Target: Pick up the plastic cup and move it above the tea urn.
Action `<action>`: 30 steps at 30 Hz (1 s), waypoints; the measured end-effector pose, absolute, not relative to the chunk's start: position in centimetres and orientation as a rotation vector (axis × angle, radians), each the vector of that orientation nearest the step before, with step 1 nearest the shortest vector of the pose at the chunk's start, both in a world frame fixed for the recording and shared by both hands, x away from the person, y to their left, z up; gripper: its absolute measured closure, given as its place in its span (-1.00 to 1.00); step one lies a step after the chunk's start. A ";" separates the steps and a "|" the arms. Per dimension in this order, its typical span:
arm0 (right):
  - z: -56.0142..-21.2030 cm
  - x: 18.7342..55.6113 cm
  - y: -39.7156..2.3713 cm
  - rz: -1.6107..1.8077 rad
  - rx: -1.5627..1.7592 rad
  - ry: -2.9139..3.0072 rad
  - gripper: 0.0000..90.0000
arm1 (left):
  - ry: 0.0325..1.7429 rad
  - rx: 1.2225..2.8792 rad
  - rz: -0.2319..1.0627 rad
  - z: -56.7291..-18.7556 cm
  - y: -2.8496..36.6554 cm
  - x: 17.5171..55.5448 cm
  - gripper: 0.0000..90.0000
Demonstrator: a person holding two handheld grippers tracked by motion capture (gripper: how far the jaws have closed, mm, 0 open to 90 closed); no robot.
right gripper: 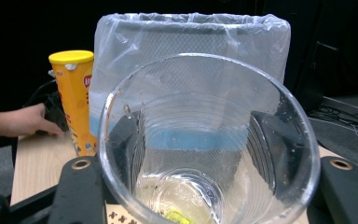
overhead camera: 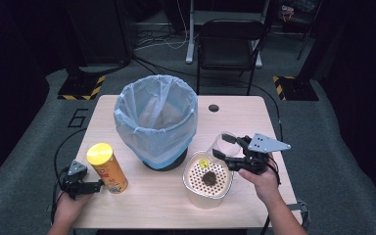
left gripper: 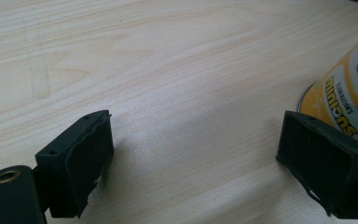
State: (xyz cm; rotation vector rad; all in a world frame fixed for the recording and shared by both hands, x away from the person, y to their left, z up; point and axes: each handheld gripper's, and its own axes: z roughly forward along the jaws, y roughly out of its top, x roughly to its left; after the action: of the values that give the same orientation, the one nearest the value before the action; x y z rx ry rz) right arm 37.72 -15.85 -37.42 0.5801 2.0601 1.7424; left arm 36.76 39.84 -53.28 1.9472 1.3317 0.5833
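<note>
Between yellow can [overhead camera: 107, 167] and strainer tub [overhead camera: 207, 179] stands the lined bin [overhead camera: 156, 119].

Black folding chair [overhead camera: 229, 46] on grey floor [overhead camera: 345, 161] (dim room).

This looks like a lab or a test room, not a home. The floor [overhead camera: 24, 161] is covered in grey carpet and the walls around are dark. At 12 o'clock a black folding chair [overhead camera: 227, 46] stands near metal stand legs [overhead camera: 192, 34], and loose cables [overhead camera: 159, 41] lie on the floor there. At 10 o'clock and 2 o'clock sit heavy black bases with yellow and black warning stripes [overhead camera: 83, 88]. A big number 6 [overhead camera: 78, 118] is marked on the floor beside the small wooden surface [overhead camera: 240, 117].
</note>
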 end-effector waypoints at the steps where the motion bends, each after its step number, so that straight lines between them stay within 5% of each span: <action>1: -37.4 37.8 -15.8 1.750 0.582 2.053 -0.18 | 1.329 1.955 0.585 -53.3 39.9 36.8 -0.77; 12: -35.9 37.6 -15.5 1.789 0.574 2.032 -0.17 | 1.330 1.950 0.584 -53.3 39.9 36.8 -0.77; 30: -27.4 38.9 -13.3 1.738 0.516 2.008 -0.18 | 1.329 1.953 0.586 -53.3 39.9 36.8 -0.77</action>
State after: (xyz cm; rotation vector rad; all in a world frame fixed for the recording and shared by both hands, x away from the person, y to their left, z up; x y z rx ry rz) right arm 38.93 -13.28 -27.43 0.5162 2.0083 1.7381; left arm 36.76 39.89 -53.27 1.9531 1.3294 0.5857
